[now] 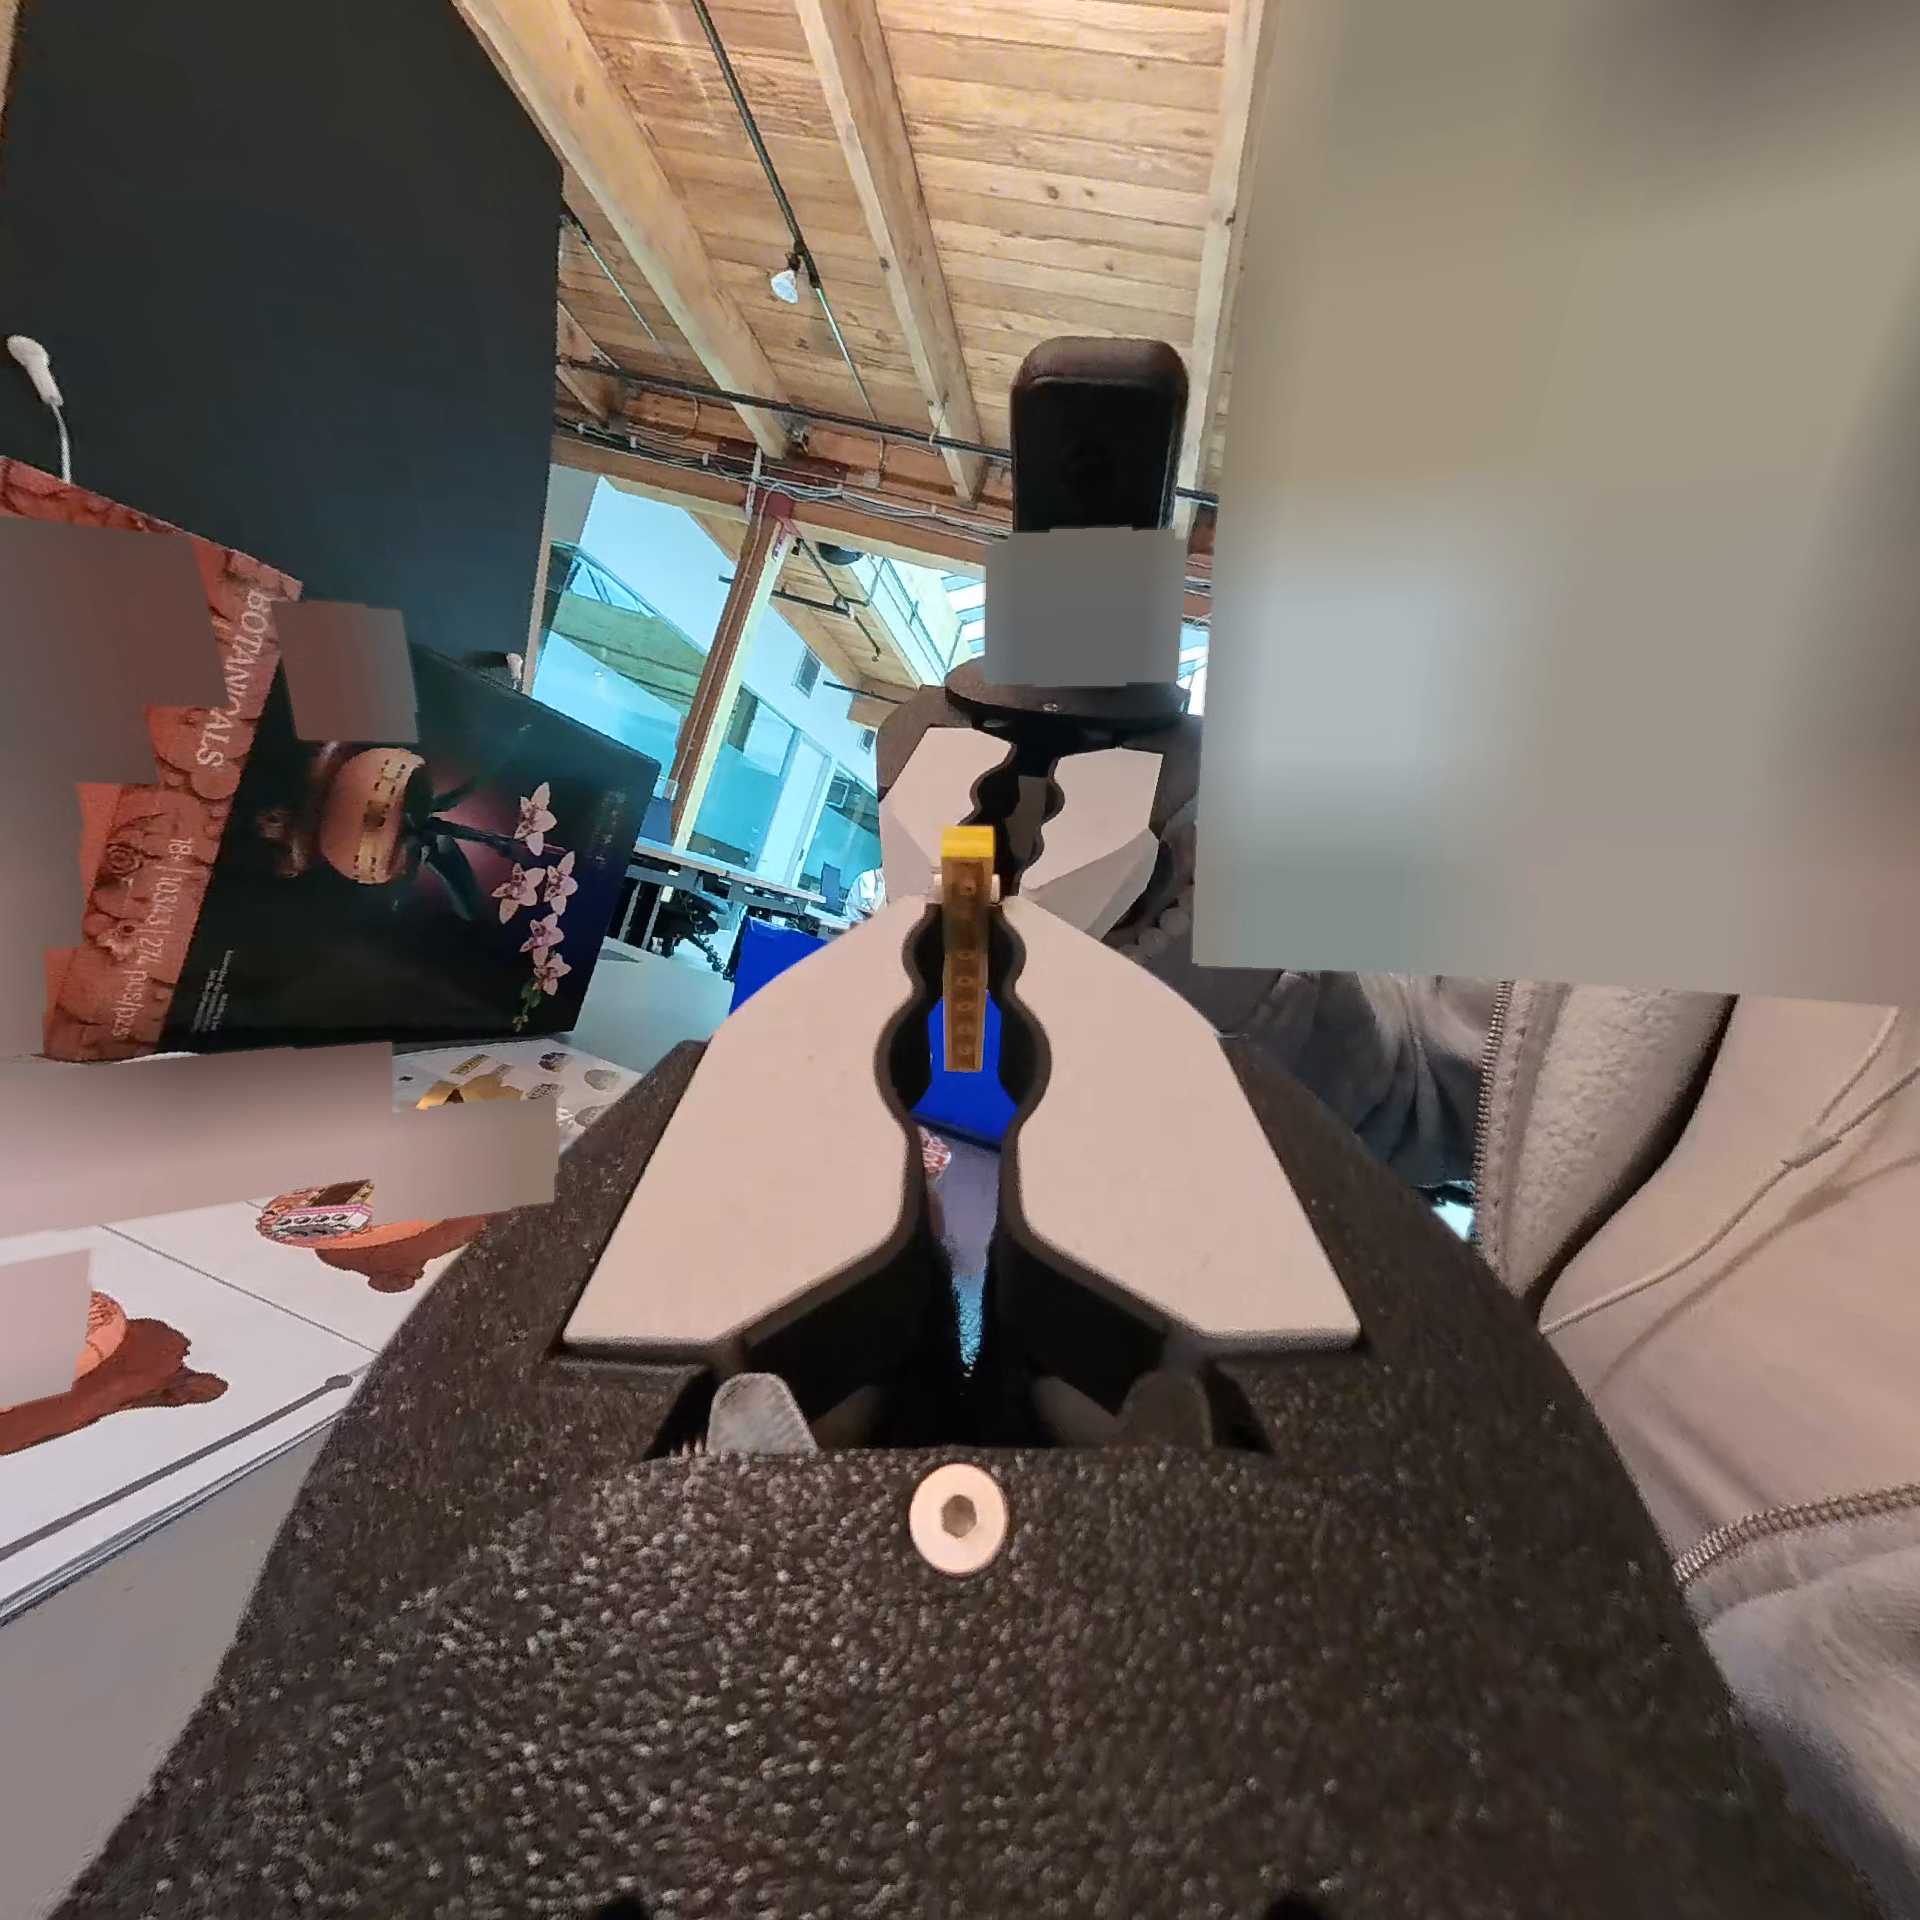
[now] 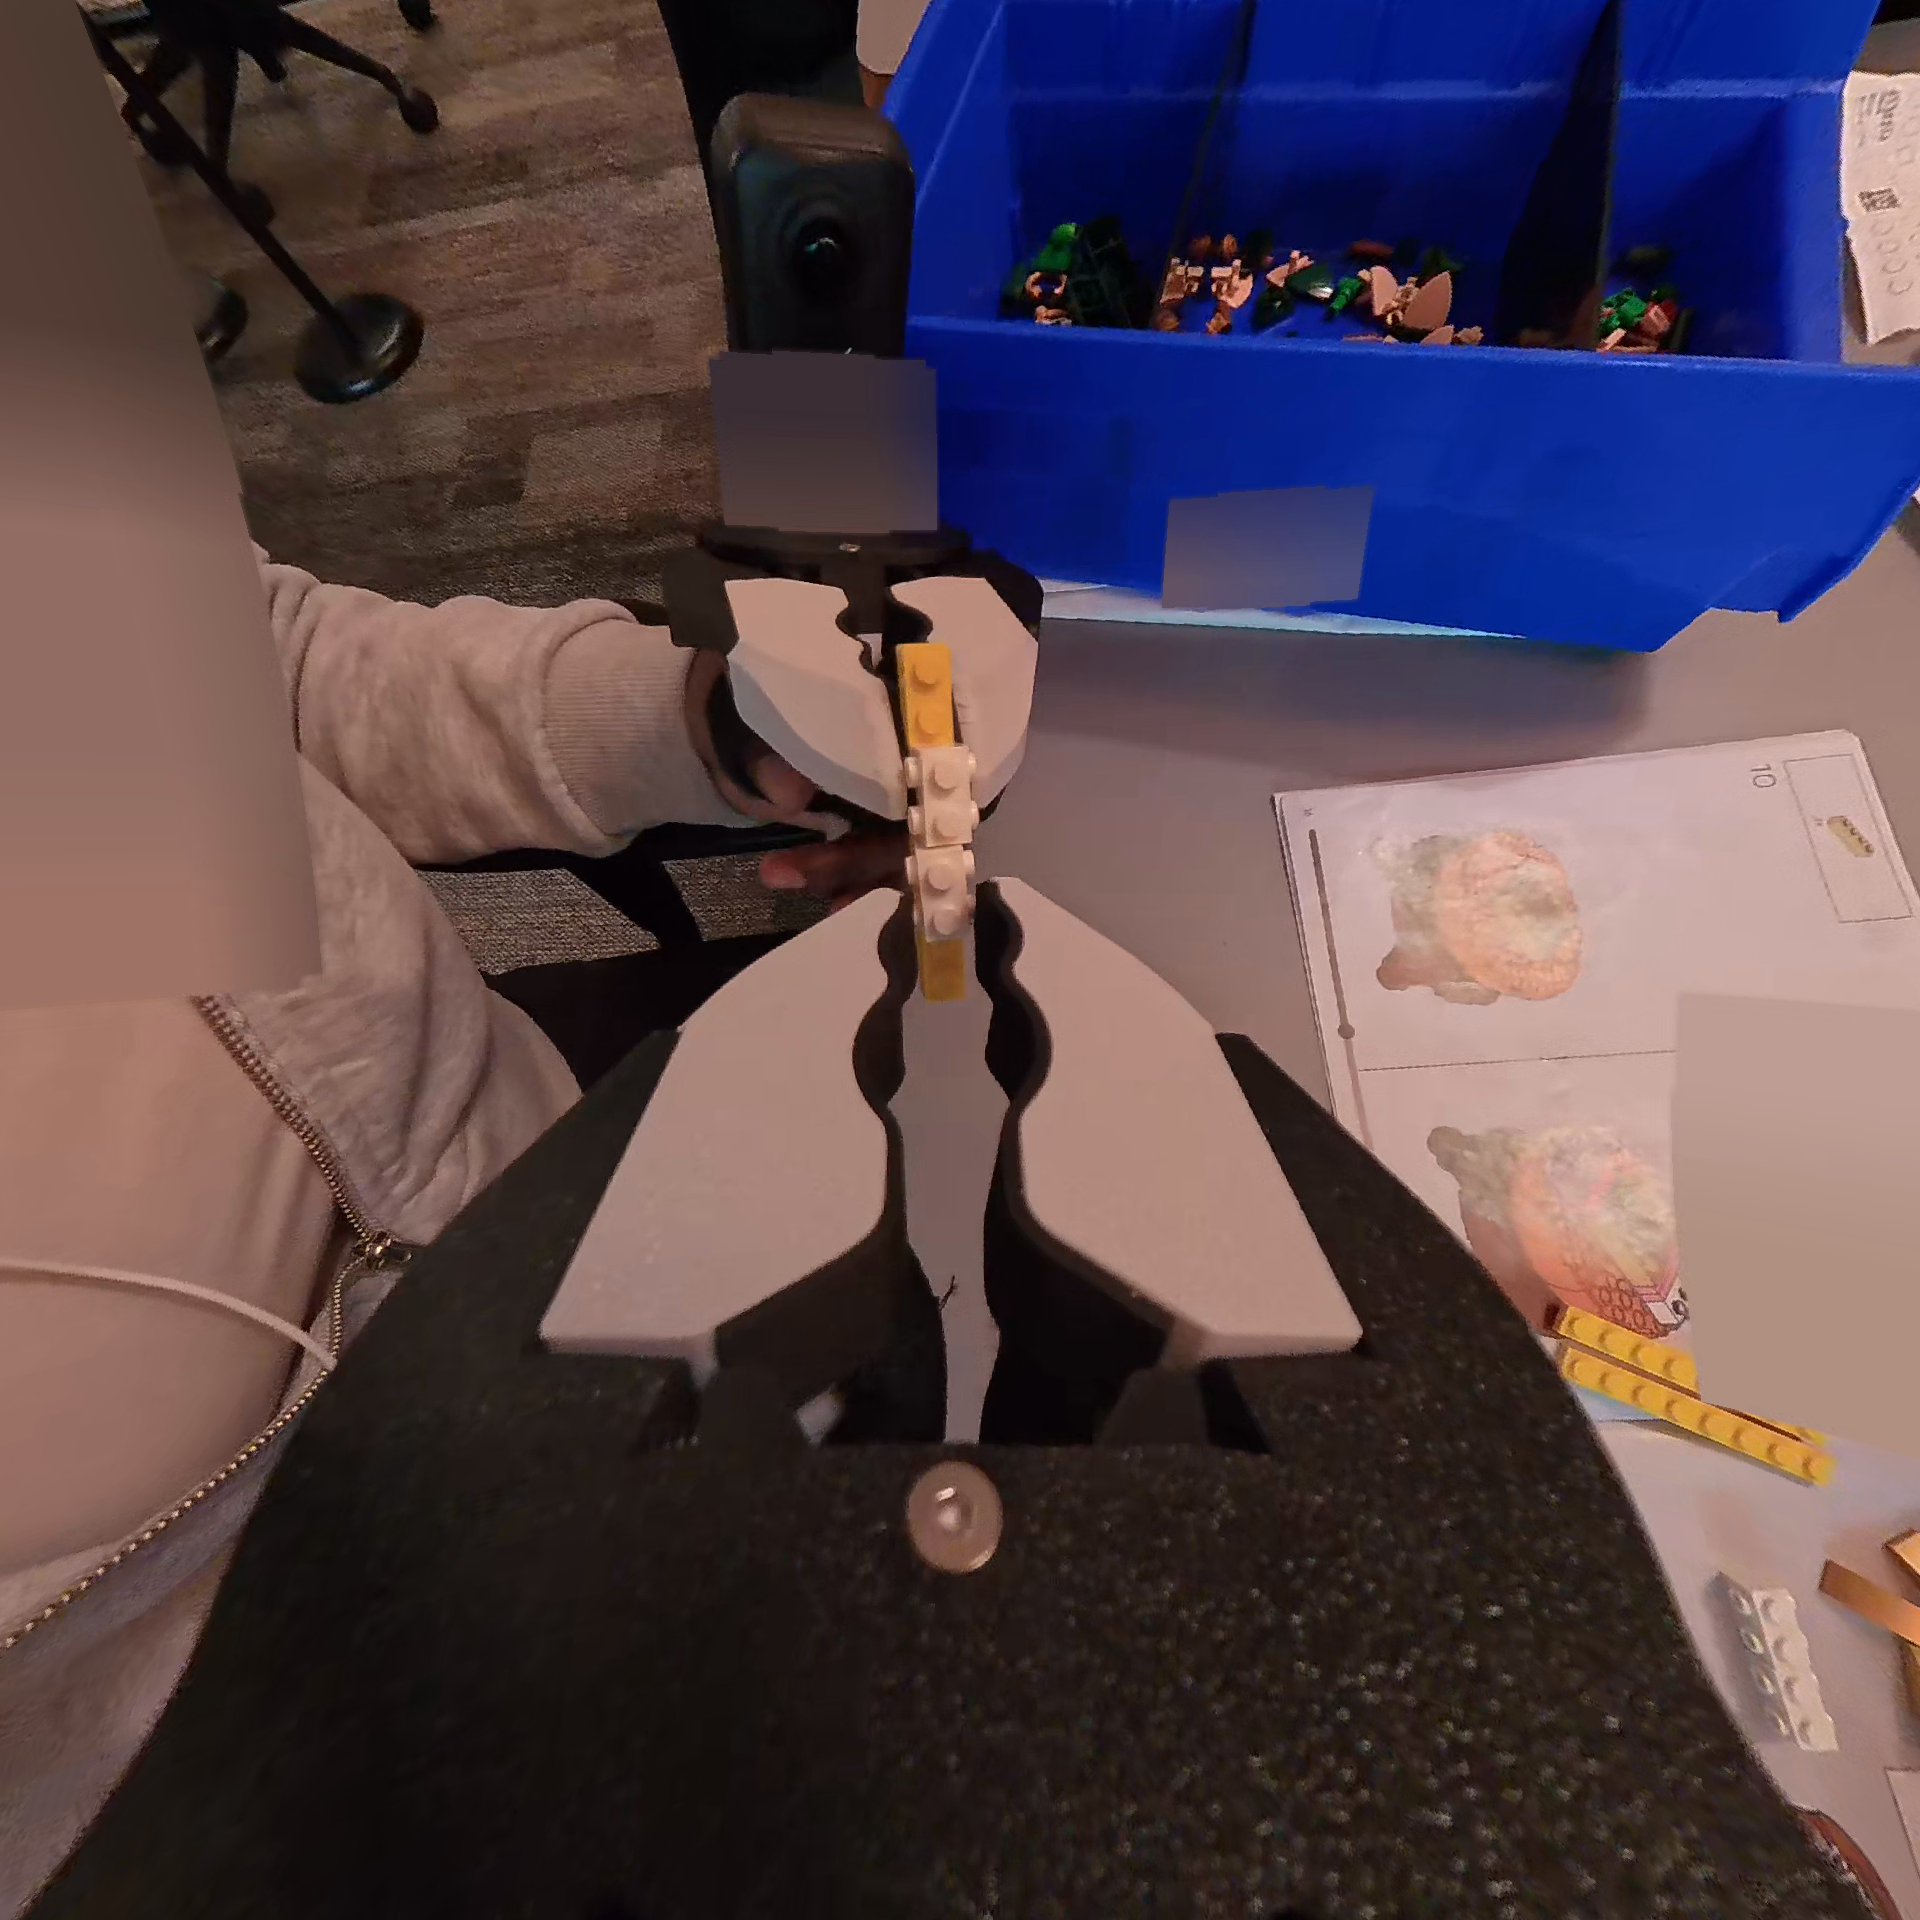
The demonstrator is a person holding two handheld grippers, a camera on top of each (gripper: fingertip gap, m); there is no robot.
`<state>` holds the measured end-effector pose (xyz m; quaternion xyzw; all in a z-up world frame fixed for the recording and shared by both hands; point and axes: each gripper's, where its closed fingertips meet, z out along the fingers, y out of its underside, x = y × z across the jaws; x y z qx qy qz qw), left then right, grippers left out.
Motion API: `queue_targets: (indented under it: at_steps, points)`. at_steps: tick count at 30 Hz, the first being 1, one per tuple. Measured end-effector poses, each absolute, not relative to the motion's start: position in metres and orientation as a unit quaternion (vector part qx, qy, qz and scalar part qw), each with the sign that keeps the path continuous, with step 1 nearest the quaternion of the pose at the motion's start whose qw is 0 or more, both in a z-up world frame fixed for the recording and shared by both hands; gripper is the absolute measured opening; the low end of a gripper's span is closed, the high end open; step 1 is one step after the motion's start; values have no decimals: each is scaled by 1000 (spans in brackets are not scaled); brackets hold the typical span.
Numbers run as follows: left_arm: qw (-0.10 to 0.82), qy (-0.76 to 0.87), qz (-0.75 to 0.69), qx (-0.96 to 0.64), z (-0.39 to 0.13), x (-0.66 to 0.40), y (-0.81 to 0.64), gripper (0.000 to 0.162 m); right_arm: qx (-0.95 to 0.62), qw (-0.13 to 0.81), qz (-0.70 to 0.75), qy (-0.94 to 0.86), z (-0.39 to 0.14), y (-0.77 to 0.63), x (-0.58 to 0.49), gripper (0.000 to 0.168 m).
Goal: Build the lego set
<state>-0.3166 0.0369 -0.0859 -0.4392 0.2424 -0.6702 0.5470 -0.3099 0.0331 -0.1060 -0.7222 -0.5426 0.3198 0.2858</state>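
A long yellow plate (image 2: 928, 696) with white studded bricks (image 2: 940, 831) clipped along its middle hangs in the air between my two grippers. My left gripper (image 1: 961, 904) is shut on the far end of the yellow plate (image 1: 963, 987), which runs back between its fingers. My right gripper (image 2: 943, 899) is shut on the near end, its tips at the lowest white brick. The grippers face each other tip to tip: the left gripper (image 2: 920, 769) shows in the right wrist view, the right gripper (image 1: 997, 842) in the left wrist view.
A blue bin (image 2: 1351, 343) with several small green, tan and brown pieces stands at the back right. An open instruction booklet (image 2: 1662, 831) lies right, with loose yellow plates (image 2: 1683, 1403) and a white plate (image 2: 1777, 1683). The set's box (image 1: 416, 831) stands left. A person's grey sleeve (image 2: 468, 707) is close. My two grippers' fingertips are within a few centimetres of each other.
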Motion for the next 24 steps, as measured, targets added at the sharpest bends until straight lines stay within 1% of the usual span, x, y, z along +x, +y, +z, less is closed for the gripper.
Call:
queue_targets:
  at_steps: [8,17,20,24]
  points:
    - [551,240,-672,-433,-81,-321,36,7,-713,298,336,-539,-100,32,-315,11]
    - [557,231,-668,-437,-81,-322,40,7,-715,302,316,-546,-99,36,-316,11]
    - [557,226,-670,-436,-80,-323,40,7,-712,302,311,-553,-97,35,-318,15]
    - [557,224,-671,-436,-80,-323,40,7,-712,305,304,-555,-97,37,-320,17]
